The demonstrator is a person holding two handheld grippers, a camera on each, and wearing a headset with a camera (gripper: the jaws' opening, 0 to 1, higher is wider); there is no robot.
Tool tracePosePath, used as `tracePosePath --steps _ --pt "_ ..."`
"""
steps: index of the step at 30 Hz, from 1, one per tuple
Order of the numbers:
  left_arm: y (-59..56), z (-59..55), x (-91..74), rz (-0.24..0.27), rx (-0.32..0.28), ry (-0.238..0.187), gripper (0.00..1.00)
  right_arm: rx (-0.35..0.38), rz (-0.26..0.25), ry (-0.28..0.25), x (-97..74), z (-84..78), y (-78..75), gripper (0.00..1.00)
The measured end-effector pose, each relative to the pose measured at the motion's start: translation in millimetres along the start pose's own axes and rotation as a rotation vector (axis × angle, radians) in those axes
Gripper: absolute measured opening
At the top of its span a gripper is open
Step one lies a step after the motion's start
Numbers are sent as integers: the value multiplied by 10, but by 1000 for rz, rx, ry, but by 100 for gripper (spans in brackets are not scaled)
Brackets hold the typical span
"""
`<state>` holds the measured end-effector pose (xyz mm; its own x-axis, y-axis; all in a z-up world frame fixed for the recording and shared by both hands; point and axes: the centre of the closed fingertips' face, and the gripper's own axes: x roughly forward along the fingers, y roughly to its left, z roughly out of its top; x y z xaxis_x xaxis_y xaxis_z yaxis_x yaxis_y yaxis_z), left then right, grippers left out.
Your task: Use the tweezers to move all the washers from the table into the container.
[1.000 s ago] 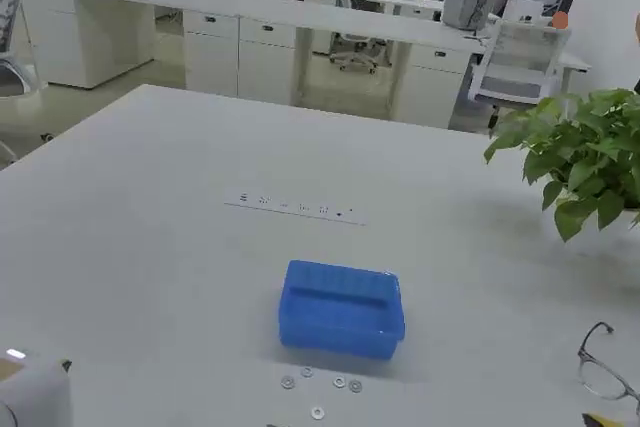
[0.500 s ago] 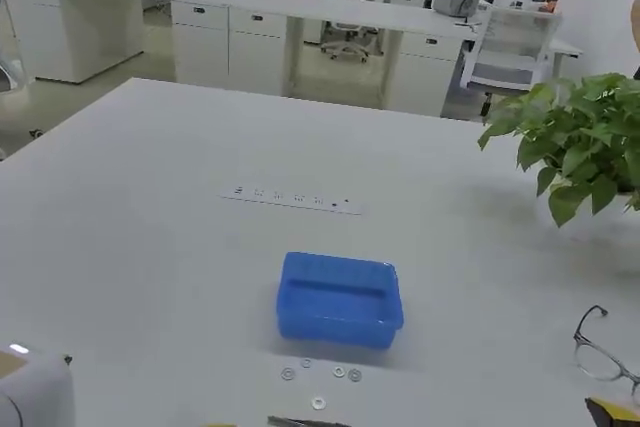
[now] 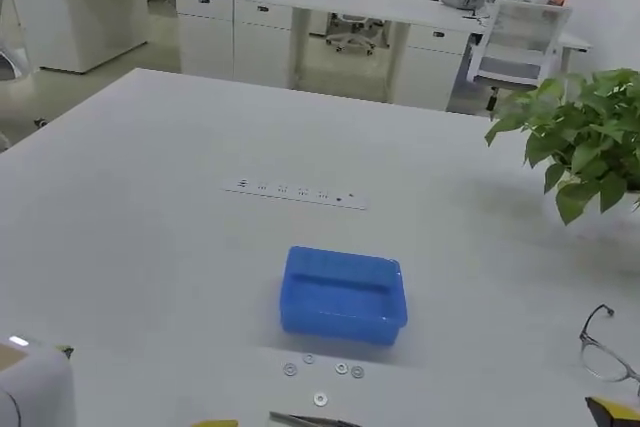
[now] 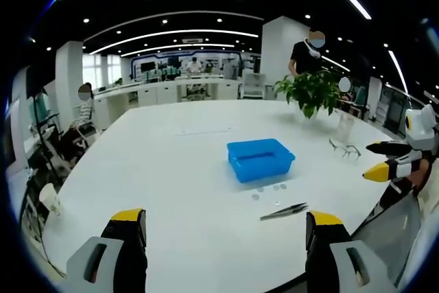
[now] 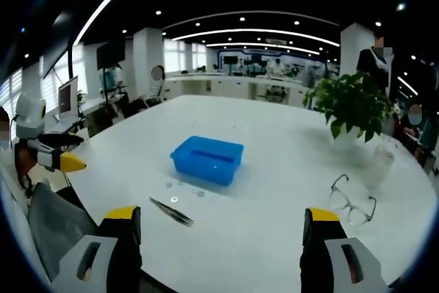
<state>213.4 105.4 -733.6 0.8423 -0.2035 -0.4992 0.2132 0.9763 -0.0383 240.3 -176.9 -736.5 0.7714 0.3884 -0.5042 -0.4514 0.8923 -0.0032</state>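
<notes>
Left tool (image 4: 224,217), right tool (image 5: 220,213) both released, empty; tweezers (image 4: 283,211), washers (image 3: 342,368) lie lower centre, below blue container (image 3: 343,295)

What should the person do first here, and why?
Probably reach a gripper down to the tweezers: they lie on the table by the washers, and the left gripper and right gripper are open, holding nothing.

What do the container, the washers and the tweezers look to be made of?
Container: likely plastic, given the uniform bright blue colour, moulded walls and slight sheen.
Washers: probably metal, as they are small silvery-grey rings, though too small to judge the finish.
Tweezers: apparently metal, with thin dark-grey prongs tapering to a point; any coating cannot be told.
</notes>
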Motion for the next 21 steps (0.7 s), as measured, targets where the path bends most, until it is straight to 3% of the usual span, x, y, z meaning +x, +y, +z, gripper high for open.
tracePosePath --steps 21 --pt "-1 33 4 2 16 -3 99 -12 9 12 52 -28 9 98"
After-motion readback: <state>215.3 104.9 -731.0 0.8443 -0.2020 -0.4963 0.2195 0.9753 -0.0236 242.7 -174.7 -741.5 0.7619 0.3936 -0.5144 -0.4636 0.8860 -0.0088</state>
